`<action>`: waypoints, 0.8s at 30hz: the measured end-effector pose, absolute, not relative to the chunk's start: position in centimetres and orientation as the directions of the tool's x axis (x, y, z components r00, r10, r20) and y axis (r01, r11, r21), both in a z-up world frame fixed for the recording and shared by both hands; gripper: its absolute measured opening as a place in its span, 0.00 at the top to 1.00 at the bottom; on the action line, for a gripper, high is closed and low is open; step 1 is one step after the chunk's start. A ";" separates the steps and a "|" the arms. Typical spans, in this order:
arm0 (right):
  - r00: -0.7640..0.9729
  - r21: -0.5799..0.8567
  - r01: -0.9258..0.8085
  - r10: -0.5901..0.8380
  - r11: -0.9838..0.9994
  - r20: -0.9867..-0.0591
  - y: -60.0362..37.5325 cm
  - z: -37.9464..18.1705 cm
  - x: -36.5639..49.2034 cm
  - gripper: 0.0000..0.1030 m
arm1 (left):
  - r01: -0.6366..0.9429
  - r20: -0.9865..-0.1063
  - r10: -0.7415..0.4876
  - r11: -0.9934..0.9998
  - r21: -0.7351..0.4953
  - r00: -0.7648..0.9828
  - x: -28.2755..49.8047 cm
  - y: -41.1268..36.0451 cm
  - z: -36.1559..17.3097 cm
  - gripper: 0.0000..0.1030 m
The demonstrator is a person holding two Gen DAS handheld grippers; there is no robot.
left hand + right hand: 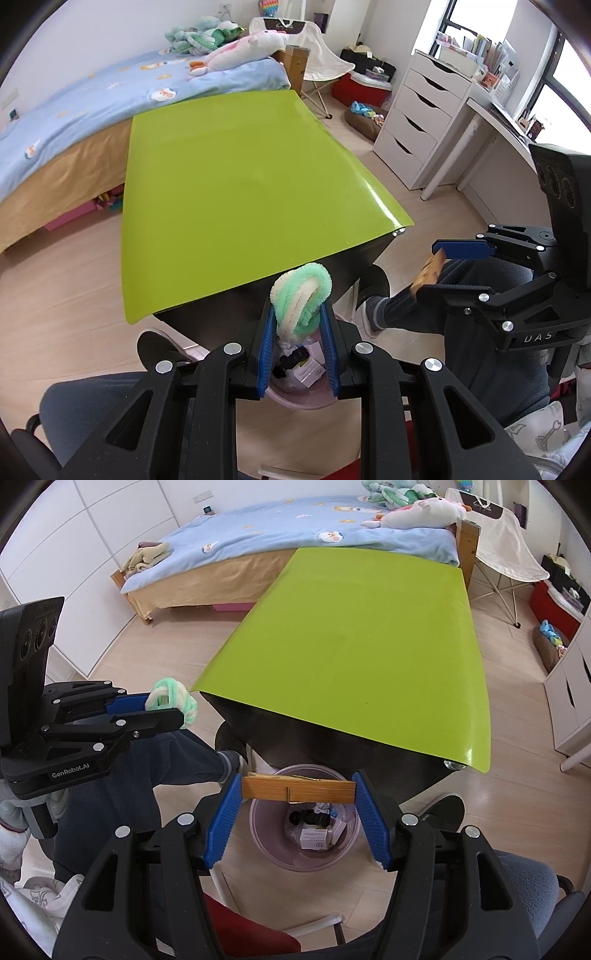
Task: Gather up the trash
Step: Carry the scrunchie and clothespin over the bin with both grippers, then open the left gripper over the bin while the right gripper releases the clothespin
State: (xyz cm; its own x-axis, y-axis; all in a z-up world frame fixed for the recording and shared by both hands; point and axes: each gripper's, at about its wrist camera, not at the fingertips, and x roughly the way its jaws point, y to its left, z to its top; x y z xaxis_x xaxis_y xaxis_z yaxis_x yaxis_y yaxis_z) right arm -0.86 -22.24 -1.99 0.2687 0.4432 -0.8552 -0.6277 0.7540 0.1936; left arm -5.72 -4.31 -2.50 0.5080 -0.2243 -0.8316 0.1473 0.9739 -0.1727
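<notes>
In the left wrist view the left gripper (pixel 298 328) sits at lower centre, its blue pads clamped on a fuzzy green-and-white coil (pixel 301 301); the coil rises above the fingertips, over the near edge of the lime-green desk (pixel 236 177); directly beneath, between the fingers, a pale pink bin (pixel 295 400) stands on the wooden floor and already holds small boxes and a dark item. In the right wrist view the right gripper (pixel 298 812) occupies lower centre, with a wooden clothespin (pixel 299 789) spanning crosswise between its blue pads, each end touching a pad; whether the pads press on it cannot be told; no earlier frame confirms any motion. The clothespin lies over the rim of the same bin (pixel 258 843), which sits below the desk's (pixel 354 646) near edge. A bed with blue bedding (pixel 92 99) fills the upper left of the left wrist view; white drawers (pixel 417 122) stand at upper right.
</notes>
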 end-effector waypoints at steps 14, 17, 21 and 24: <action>0.348 0.173 -0.535 0.403 0.827 -0.847 -25.2 -0.8 -0.2 0.06 | 0.224 -0.827 -0.295 0.952 -0.210 0.479 -5.8 -6.0 -2.5 0.64; 0.361 0.176 -0.520 0.402 0.836 -0.842 -25.9 -0.5 -0.1 0.05 | 0.221 -0.821 -0.307 0.949 -0.225 0.481 -5.7 -6.0 -2.7 0.29; 0.365 0.183 -0.511 0.405 0.840 -0.838 -26.3 -0.4 0.0 0.04 | 0.200 -0.821 -0.302 0.952 -0.232 0.485 -5.6 -5.8 -2.9 0.13; 0.359 0.191 -0.511 0.410 0.838 -0.839 -26.2 -0.5 0.0 0.03 | 0.187 -0.823 -0.293 0.955 -0.229 0.487 -5.5 -5.6 -2.9 0.08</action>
